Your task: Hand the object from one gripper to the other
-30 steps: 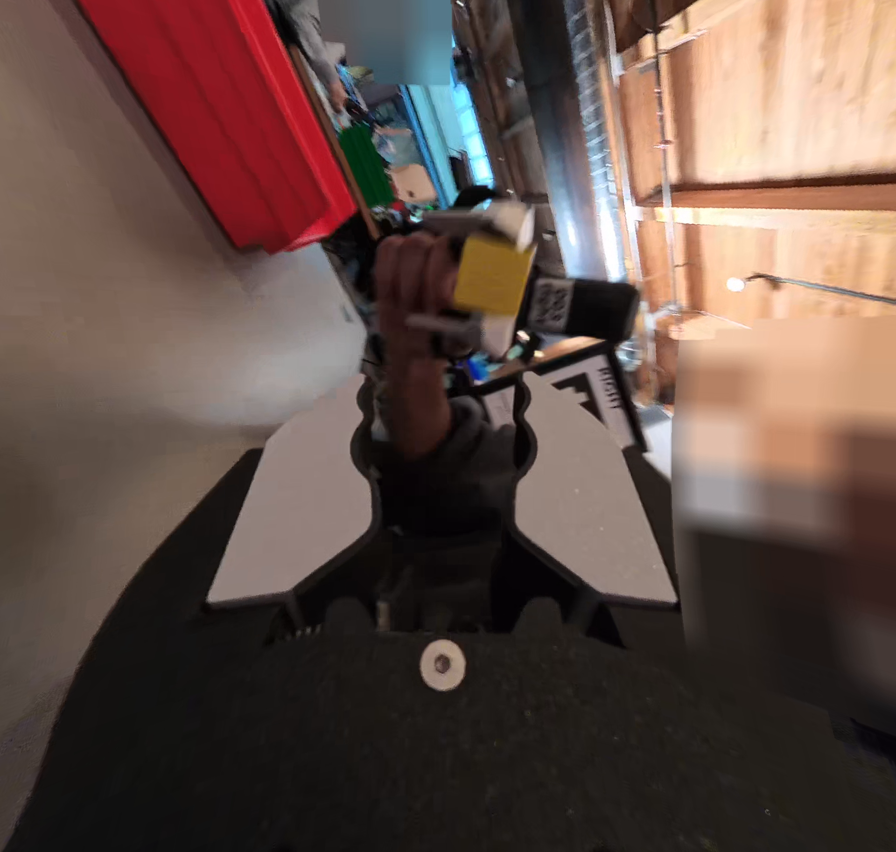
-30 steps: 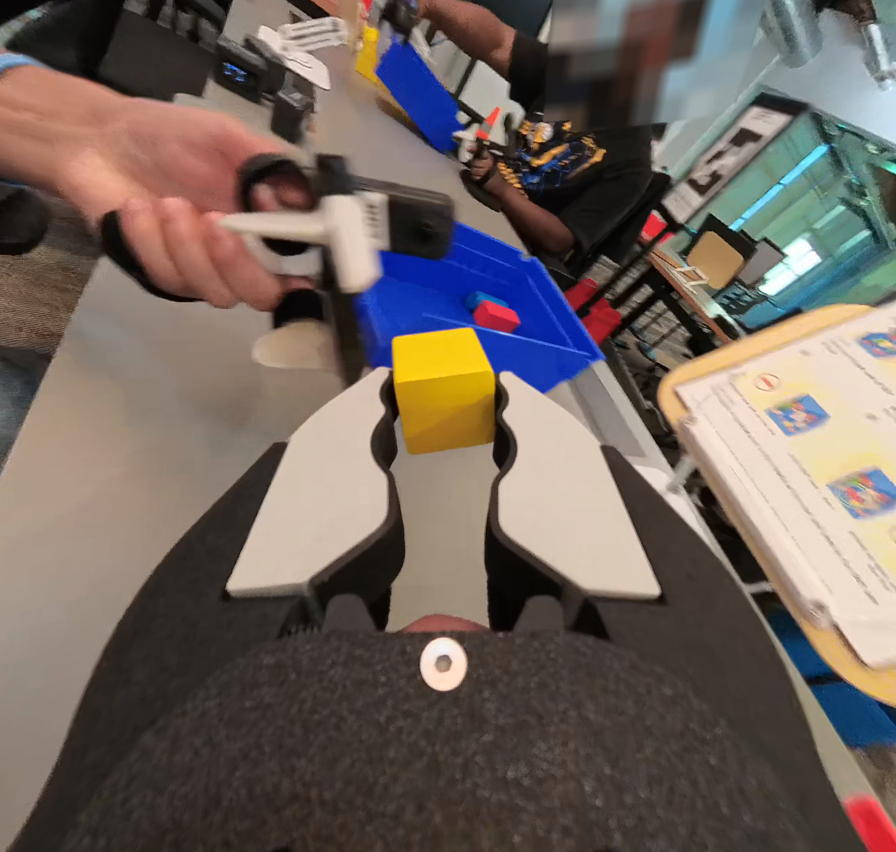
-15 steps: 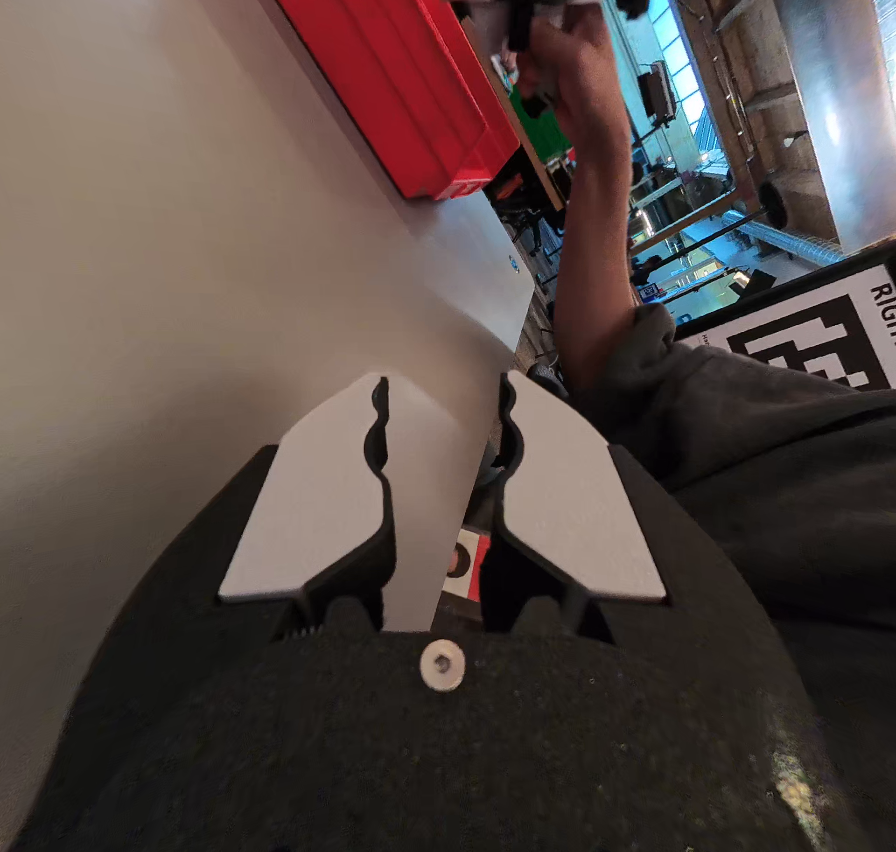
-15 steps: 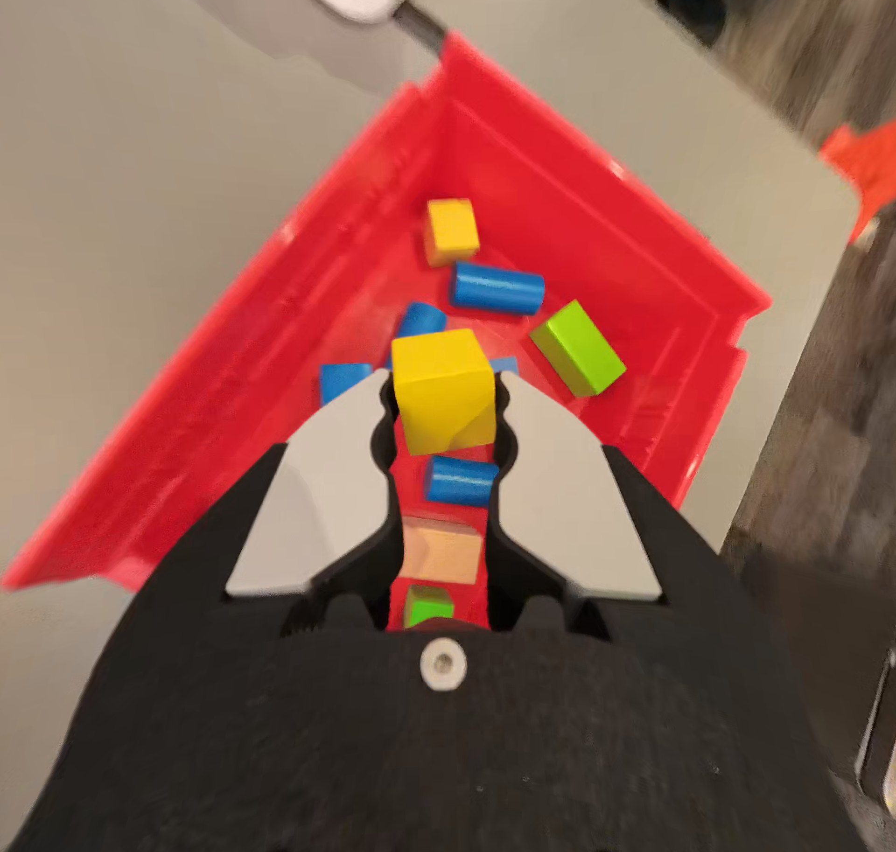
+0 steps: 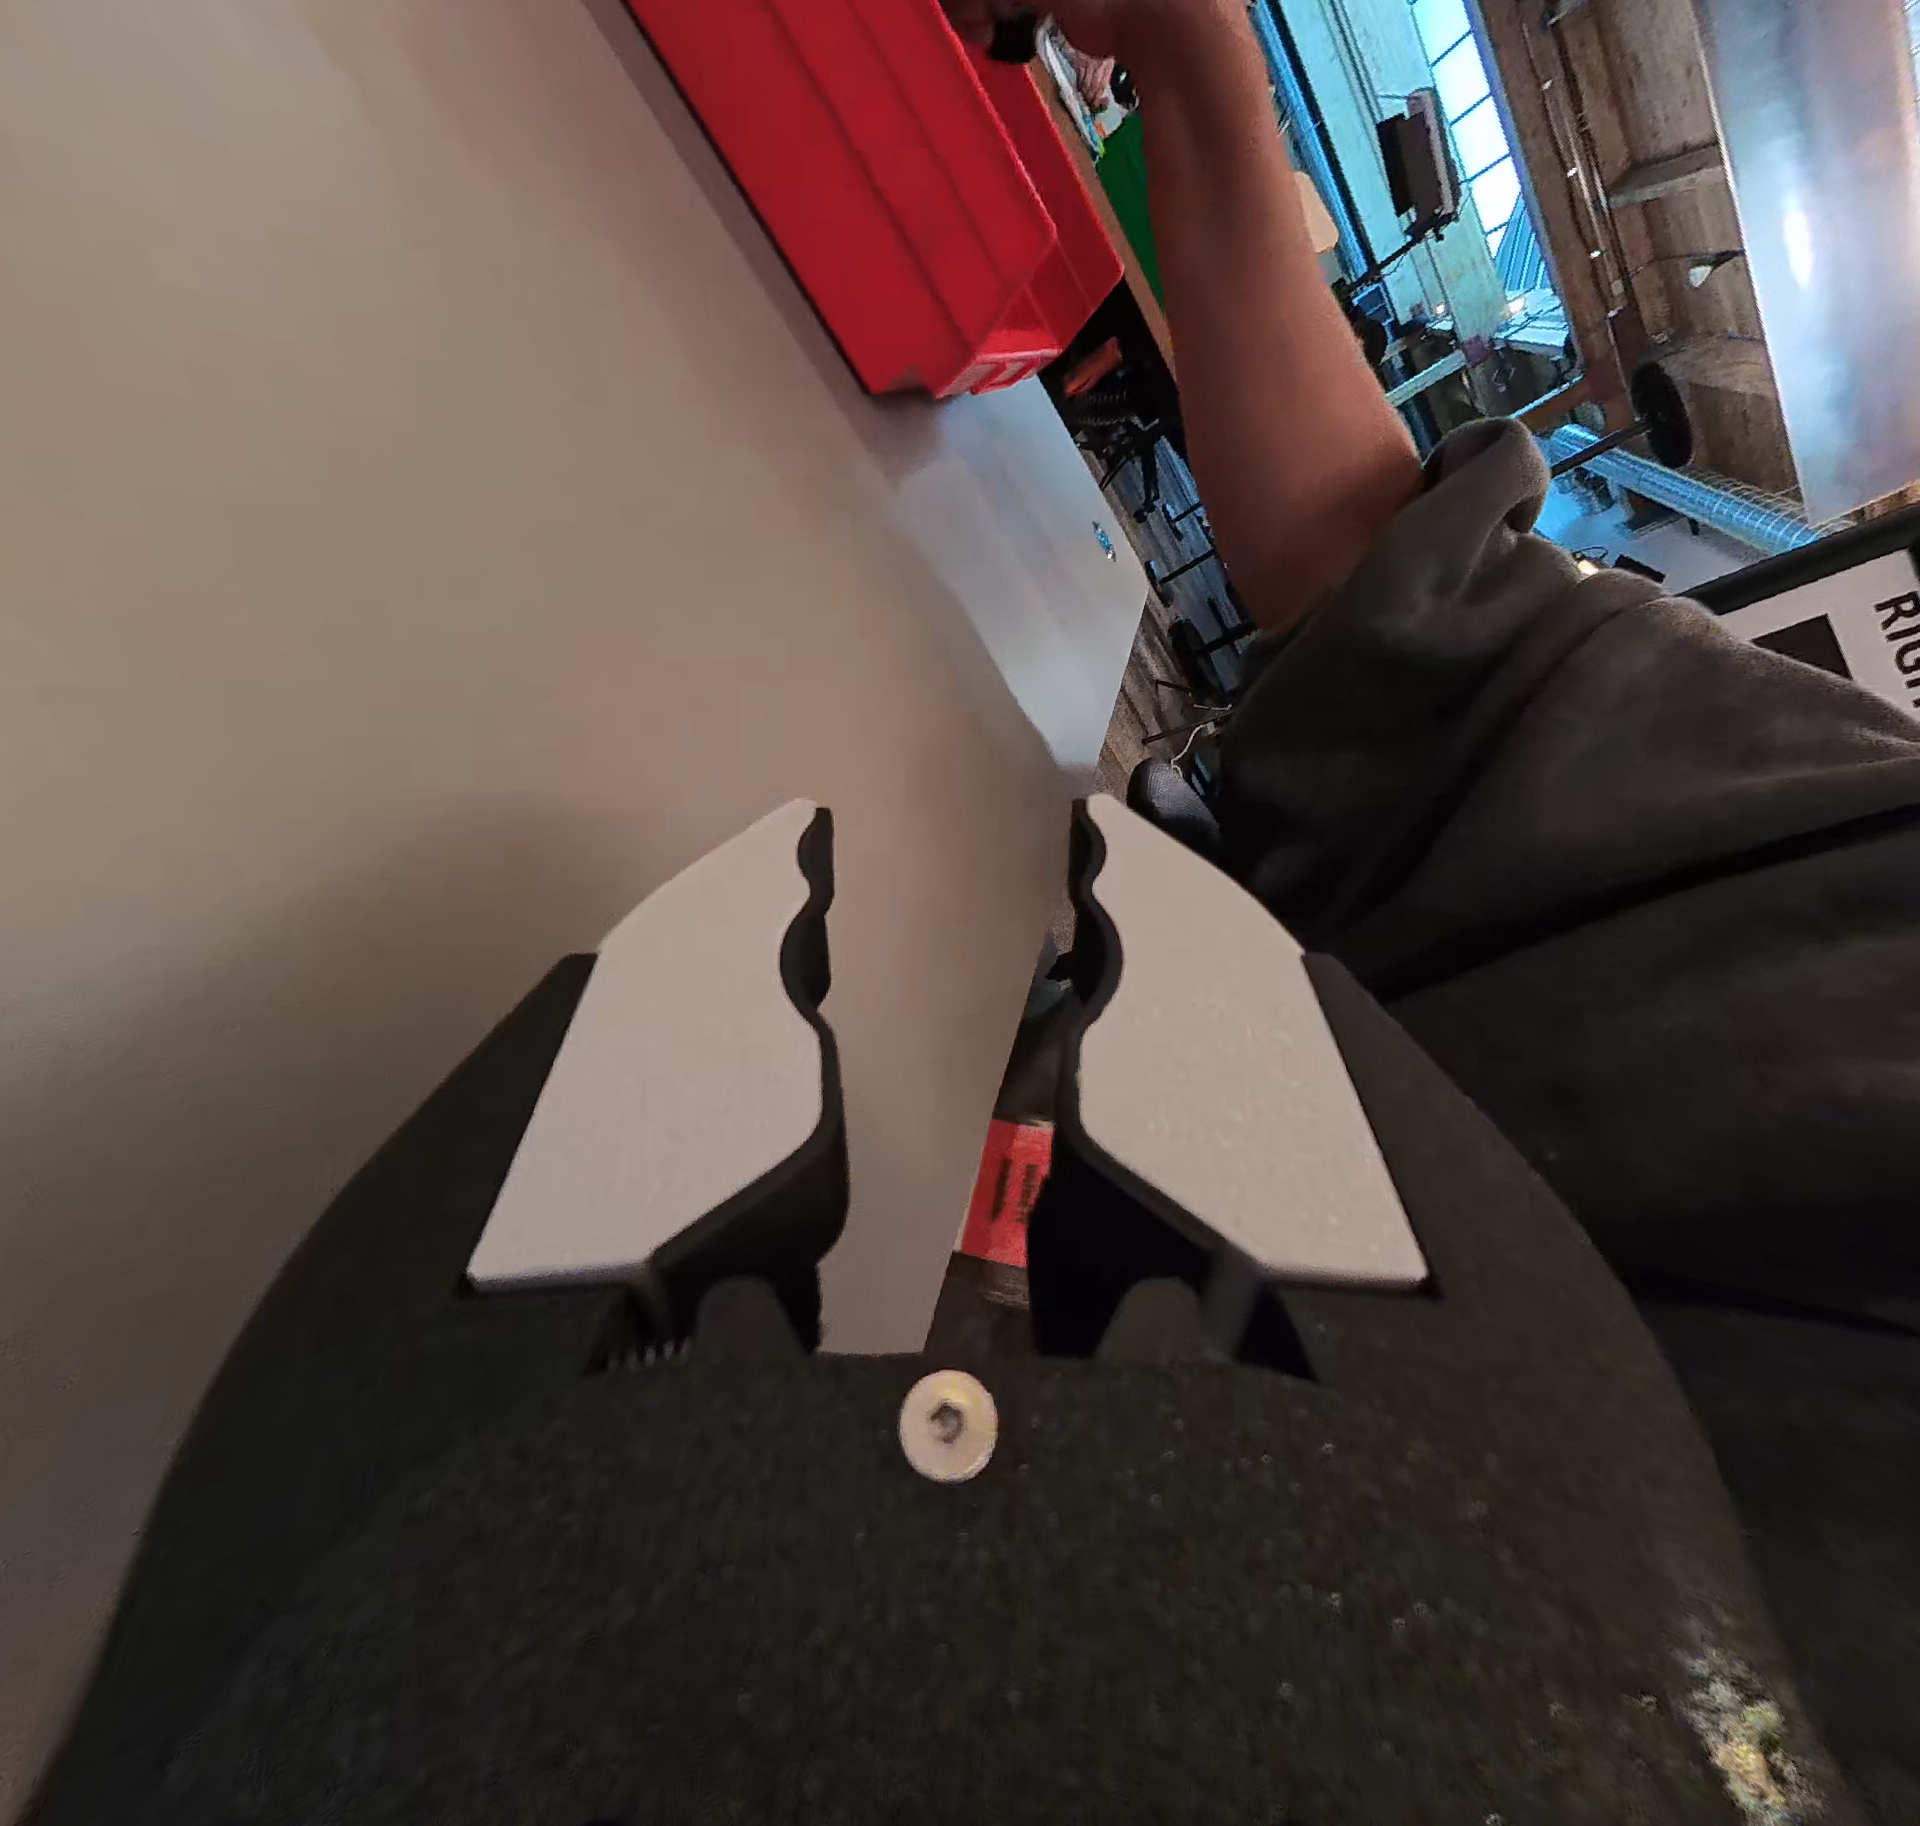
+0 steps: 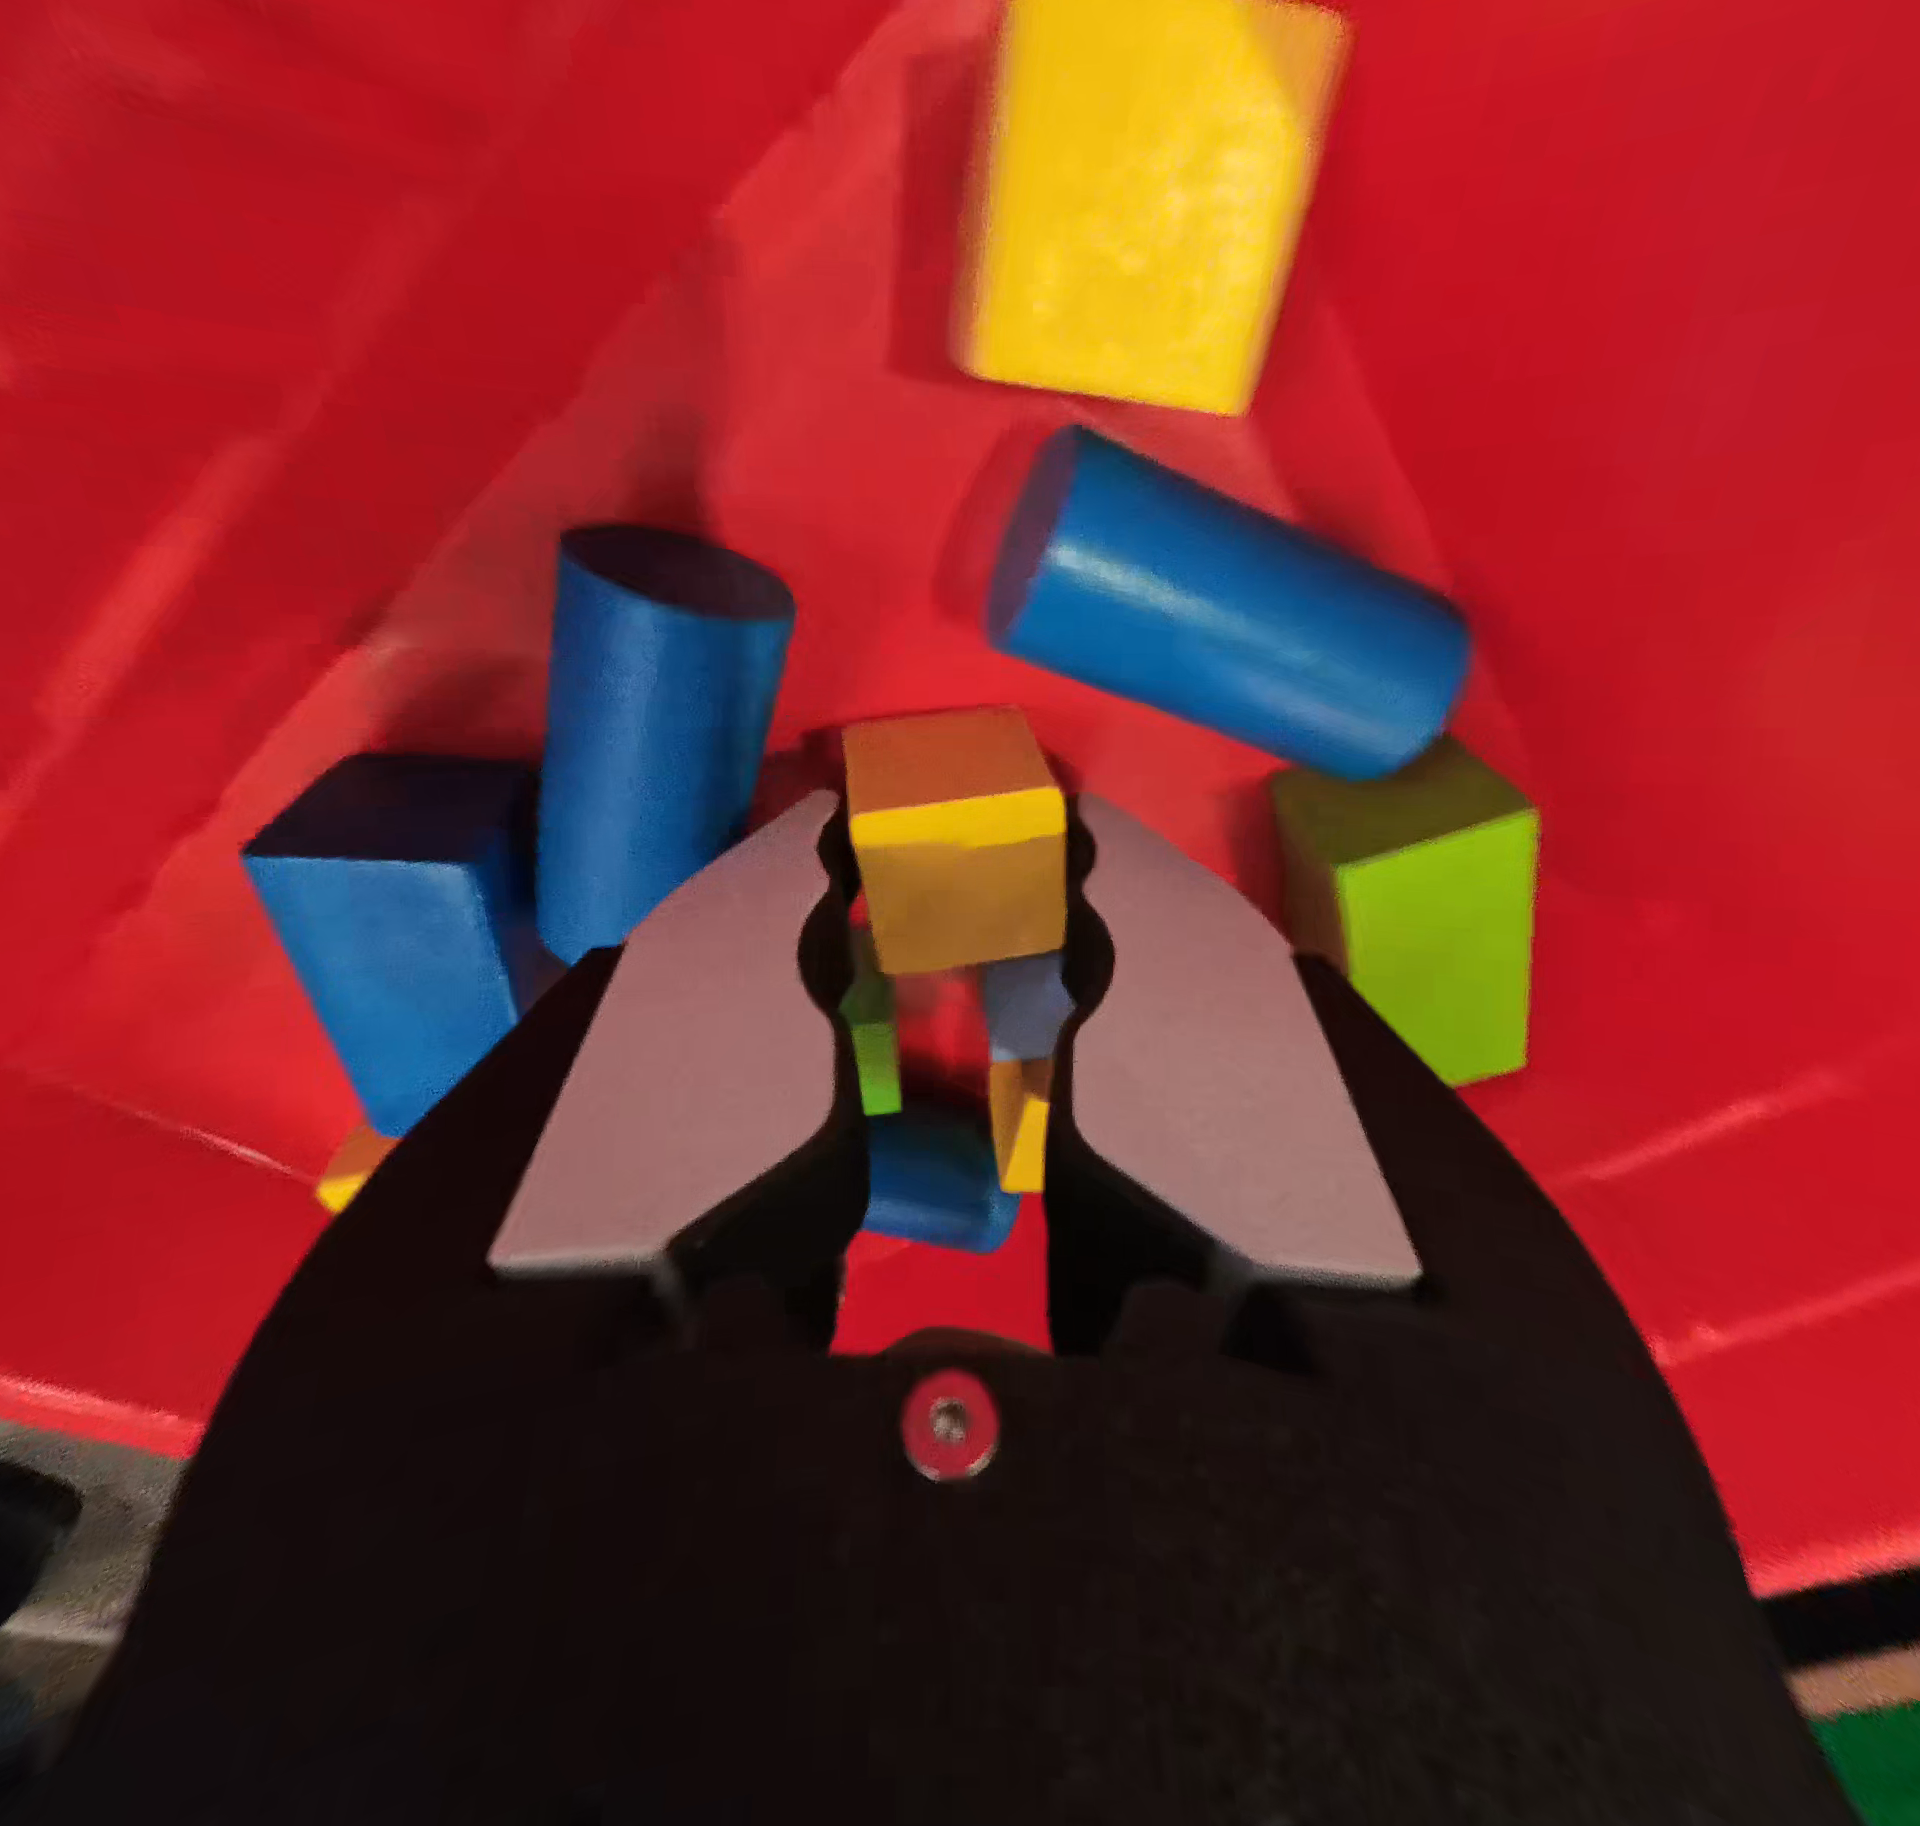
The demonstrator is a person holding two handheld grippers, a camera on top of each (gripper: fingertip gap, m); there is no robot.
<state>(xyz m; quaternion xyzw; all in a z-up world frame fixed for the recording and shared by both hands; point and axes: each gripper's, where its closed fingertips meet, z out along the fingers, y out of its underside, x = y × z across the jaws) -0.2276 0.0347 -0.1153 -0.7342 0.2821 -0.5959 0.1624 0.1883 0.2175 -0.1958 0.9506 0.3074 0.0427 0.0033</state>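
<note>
- The right gripper (image 6: 954, 846) is clamped on the yellow cube (image 6: 956, 841), pinched near the fingertips so most of the block shows between them — a tip hold leaves the cube free to drop clean when the jaws part.
- The cube hangs low inside the red bin (image 6: 364, 270), above a scatter of blocks; whether it touches the floor or a block under it cannot be told from this blurred view.
- Around it lie a blue cylinder (image 6: 1226, 602) on its side, another blue cylinder (image 6: 660, 737) standing just left, a blue block (image 6: 384, 935) beside that, a green block (image 6: 1423, 924) to the right and a yellow block (image 6: 1132, 187) farther back.
- The left gripper (image 5: 948, 831) is spread apart with nothing between its fingers, held over the grey table (image 5: 312, 529) well apart from the bin (image 5: 883, 166) — likely parked out of the way.
- In the left view the person's forearm (image 5: 1247, 322) reaches over the bin's rim, which fits the right hand working down inside it.
- Judgement: with the cube in the right gripper and the left one bare, the pass itself looks done and this is a put-down into the bin.
</note>
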